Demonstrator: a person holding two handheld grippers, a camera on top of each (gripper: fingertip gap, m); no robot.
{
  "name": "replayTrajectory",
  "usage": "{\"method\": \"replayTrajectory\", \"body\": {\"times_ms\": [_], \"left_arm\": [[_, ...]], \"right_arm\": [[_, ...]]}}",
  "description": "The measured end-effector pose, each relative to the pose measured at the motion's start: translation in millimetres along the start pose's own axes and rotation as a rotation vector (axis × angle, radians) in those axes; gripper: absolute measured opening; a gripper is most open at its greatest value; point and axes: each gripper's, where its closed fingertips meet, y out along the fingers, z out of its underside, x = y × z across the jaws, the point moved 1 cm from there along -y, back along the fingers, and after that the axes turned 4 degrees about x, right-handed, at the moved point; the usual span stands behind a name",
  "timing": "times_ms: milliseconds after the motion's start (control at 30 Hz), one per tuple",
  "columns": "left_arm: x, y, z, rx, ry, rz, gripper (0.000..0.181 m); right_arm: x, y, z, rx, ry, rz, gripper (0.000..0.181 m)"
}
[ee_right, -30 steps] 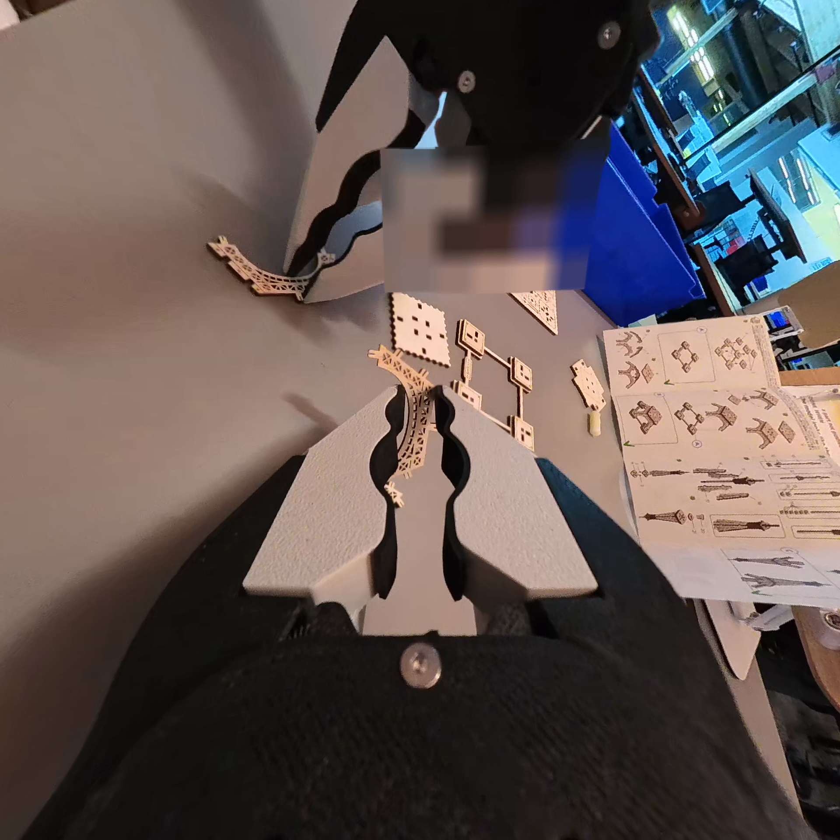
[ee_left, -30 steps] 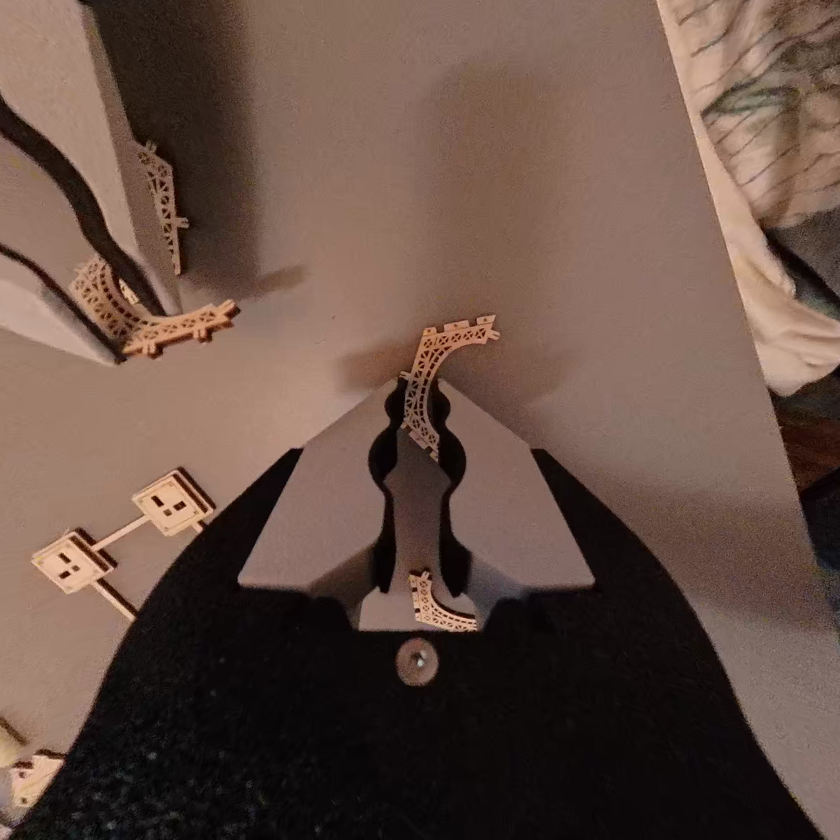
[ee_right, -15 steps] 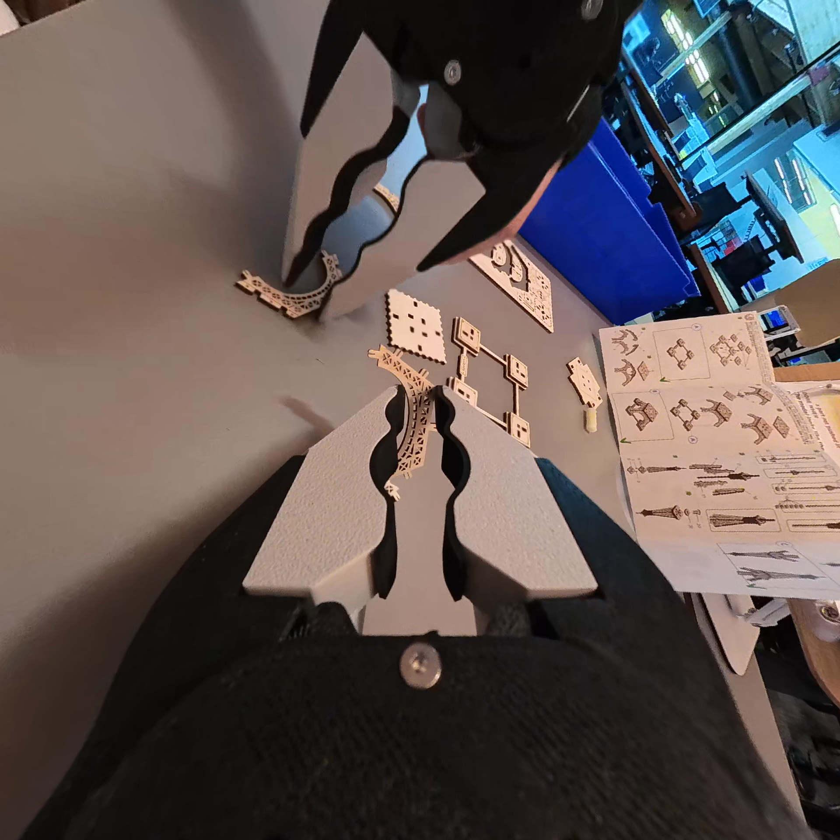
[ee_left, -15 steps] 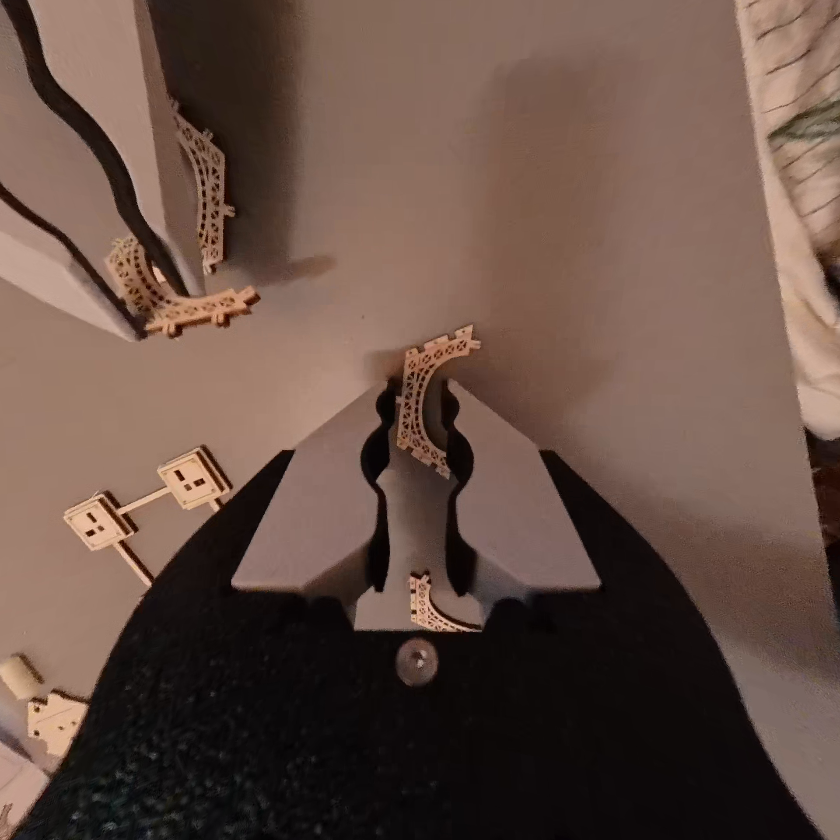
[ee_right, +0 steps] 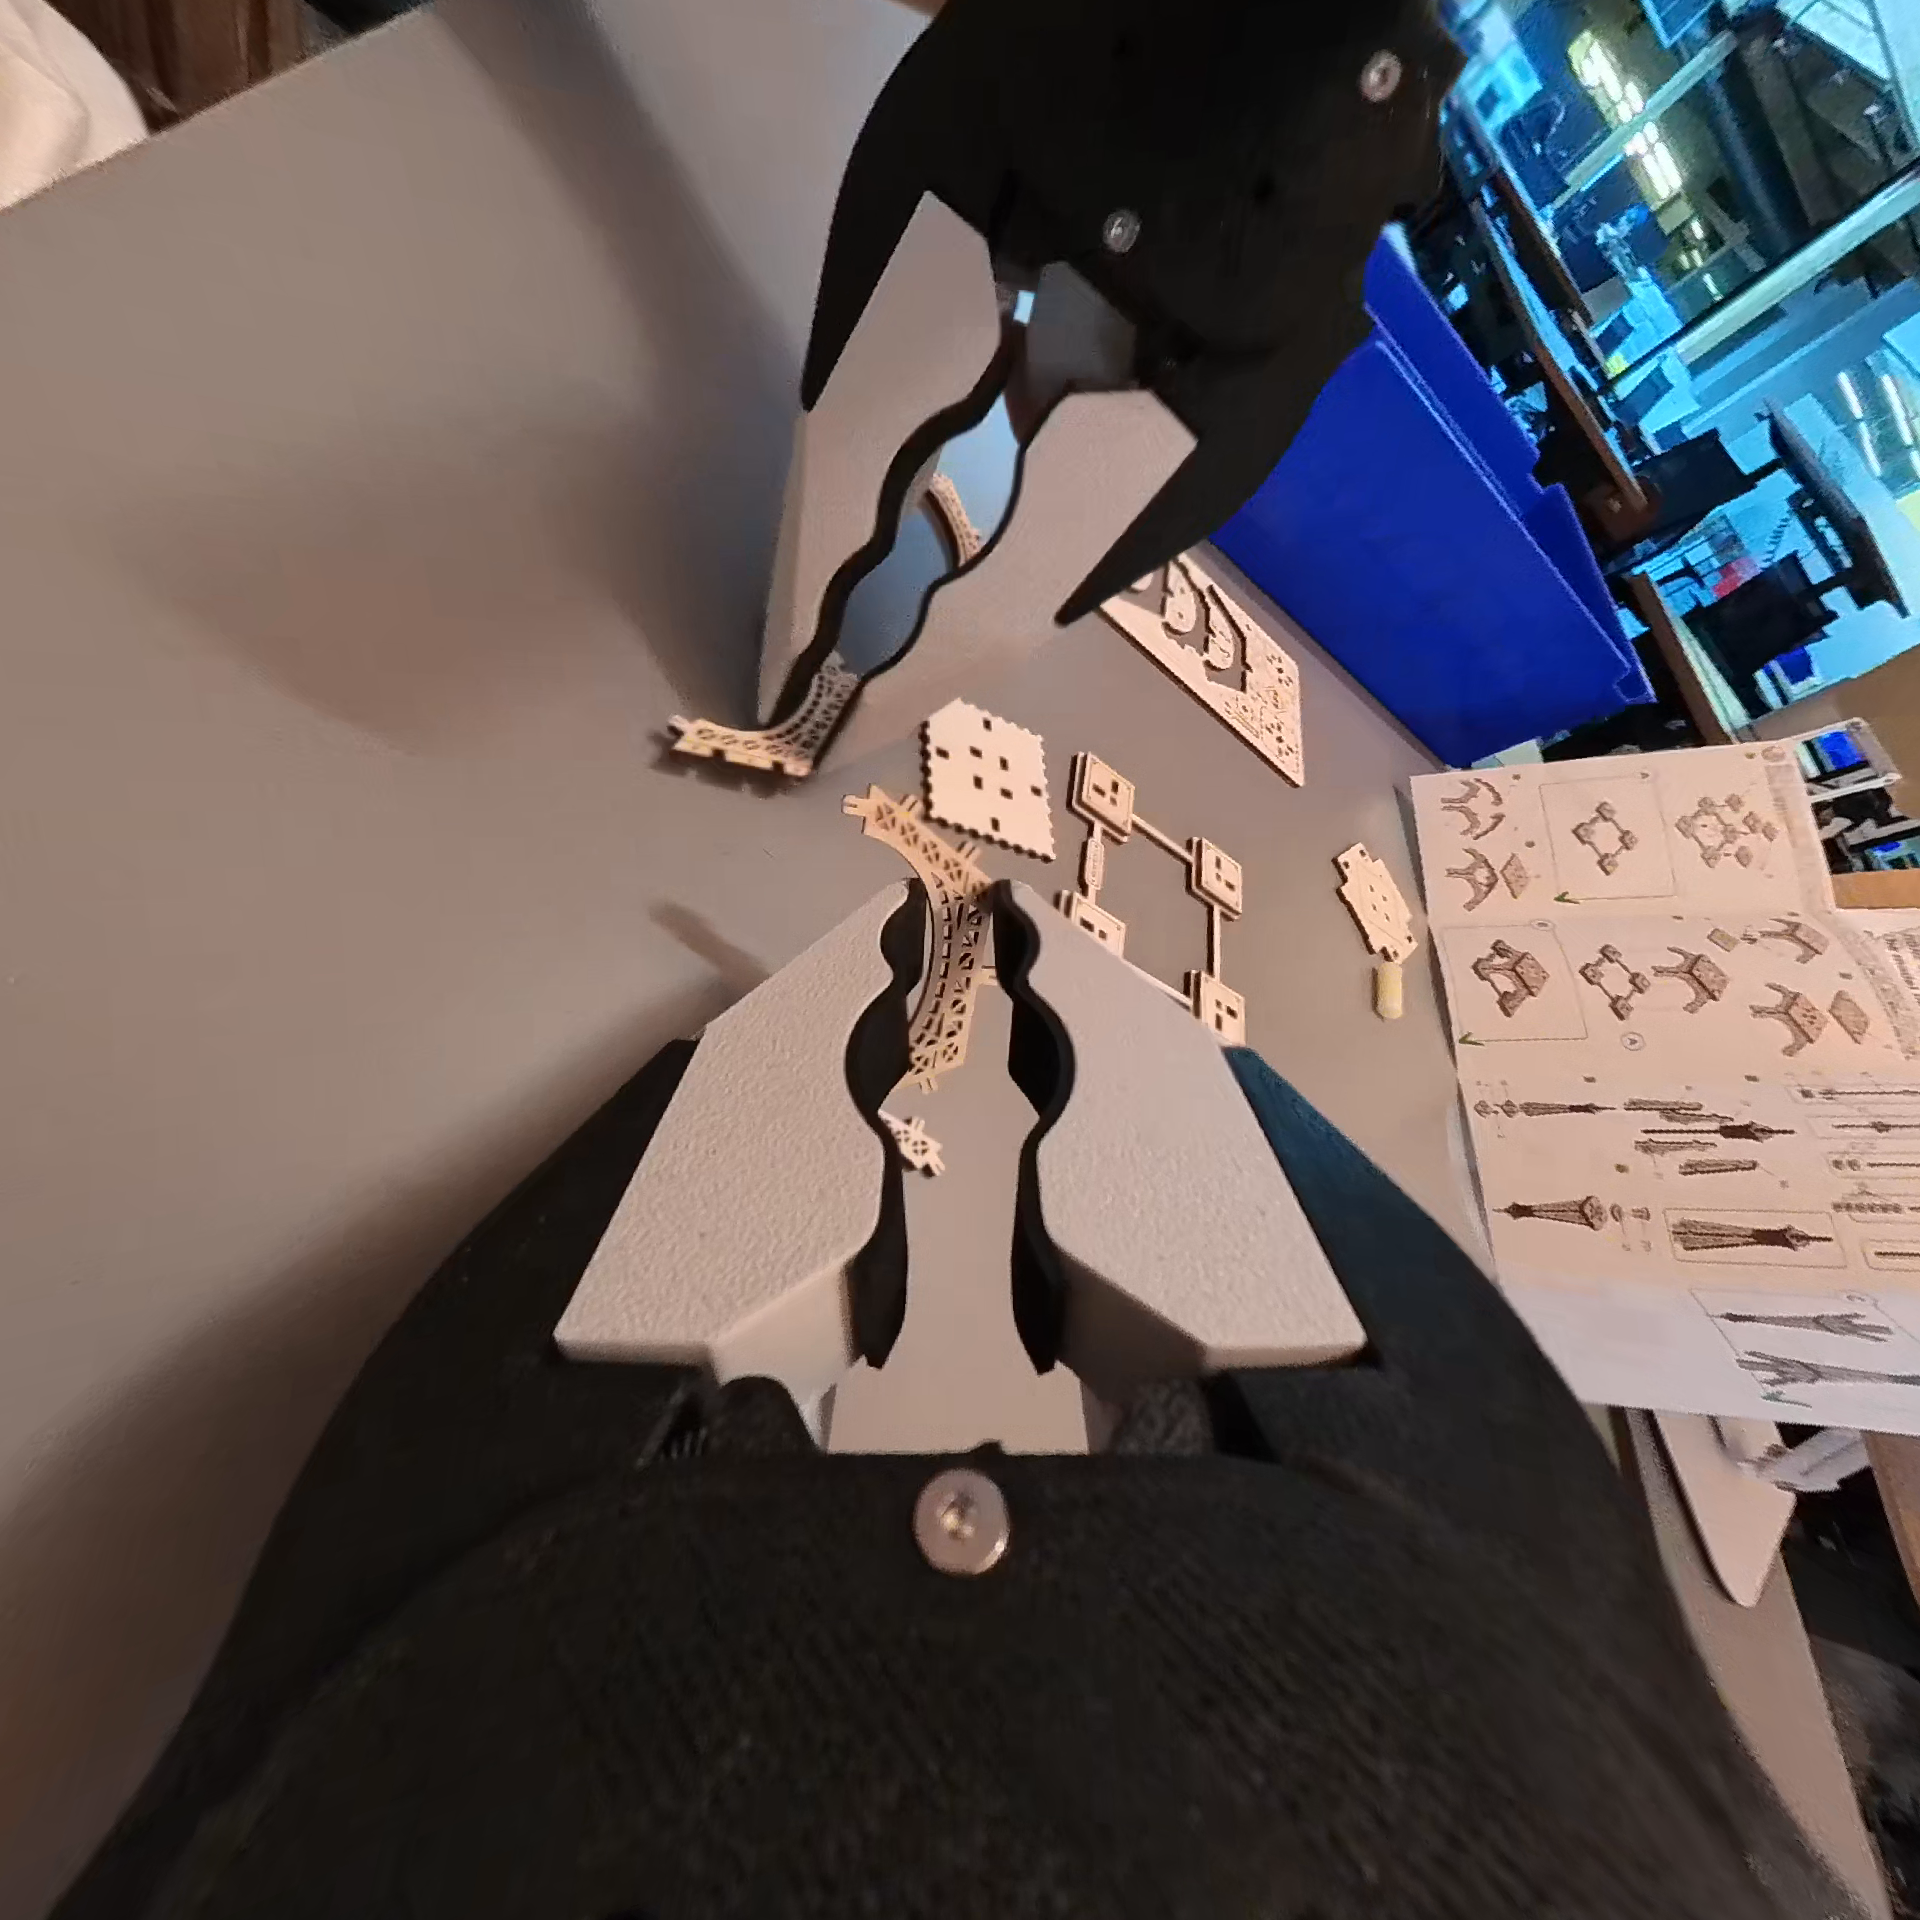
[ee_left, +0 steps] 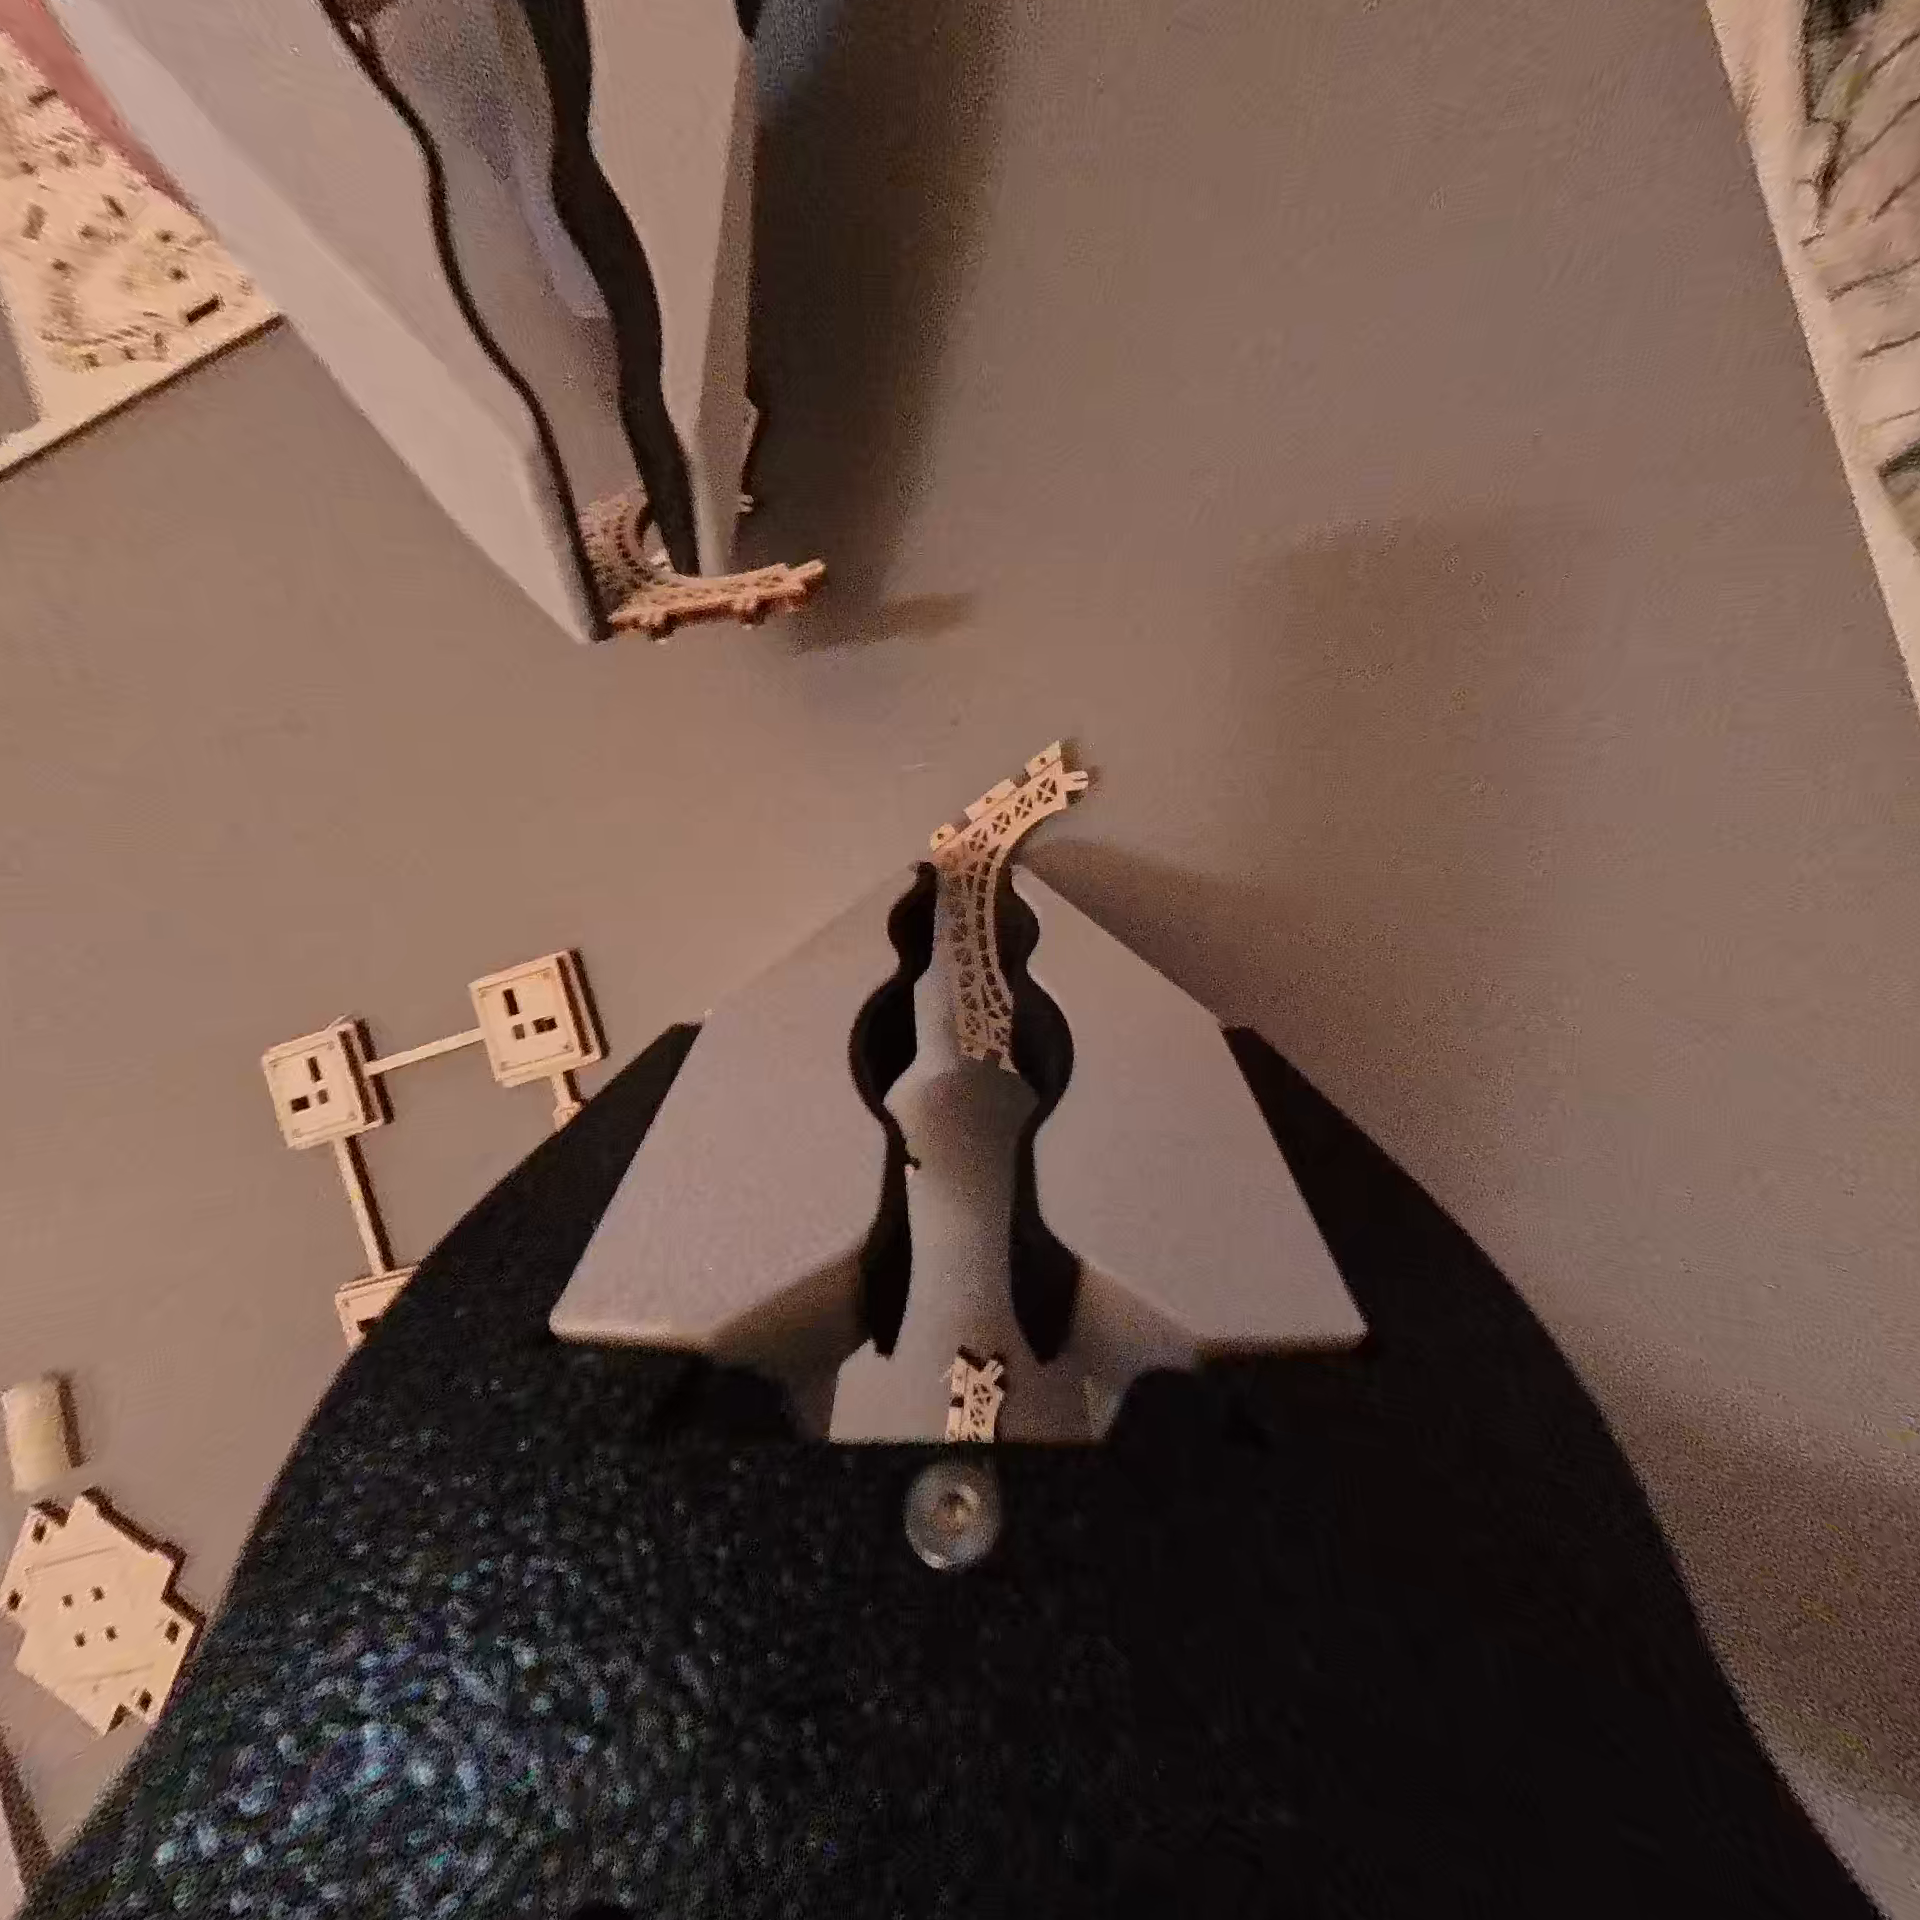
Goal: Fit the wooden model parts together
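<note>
Two curved wooden lattice legs are held over the grey table (ee_left: 1351,416). My left gripper (ee_left: 971,883) is shut on one leg (ee_left: 1003,831), whose toothed end sticks out past the tips to the right. My right gripper (ee_right: 956,894) is shut on the other leg (ee_right: 935,862), whose end points up and left. Each gripper shows in the other's view: the right one (ee_left: 665,561) at upper left with its leg (ee_left: 717,597) near the table, the left one (ee_right: 821,696) at top centre with its leg (ee_right: 753,740). The two legs are apart.
On the table lie a square frame with corner blocks (ee_right: 1153,914), also in the left wrist view (ee_left: 436,1049); a square holed plate (ee_right: 987,784); a small notched plate (ee_right: 1377,914); a peg (ee_right: 1389,992); a parts sheet (ee_right: 1216,665); an instruction sheet (ee_right: 1683,1039). A blue bin (ee_right: 1434,582) stands behind.
The two grippers have come closer together, each still shut on its leg. In the left wrist view the right gripper has shifted from far left toward the upper middle.
</note>
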Motion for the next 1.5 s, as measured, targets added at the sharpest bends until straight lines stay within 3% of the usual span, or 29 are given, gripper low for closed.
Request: {"method": "replayTrajectory", "body": {"times_ms": [33,300,433,600,1267,1500], "left_arm": [[2.5,-2.3,0.5,-0.033,-0.007,-0.038,0.008],[4.7,-8.1,-16.1,-0.316,-0.032,-0.110,0.008],[5.4,-10.8,-15.8,-0.266,0.001,-0.106,0.008],[-1.9,-13.5,-25.0,-0.300,0.057,-0.068,0.008],[-11.8,-20.9,-36.8,-0.388,0.158,-0.068,0.008],[-13.1,-15.4,-33.7,-0.347,0.160,-0.072,0.008]], "right_arm": [[0.4,0.4,-0.5,0.000,0.003,-0.004,0.011],[20.0,11.9,5.3,0.089,-0.031,-0.106,0.011],[28.1,14.5,0.7,0.120,-0.115,-0.133,0.011],[34.8,15.6,-15.5,0.092,-0.210,-0.131,0.010],[43.5,8.2,-33.3,-0.073,-0.082,-0.220,0.011],[46.5,10.5,-29.7,-0.048,-0.077,-0.237,0.011]]}}
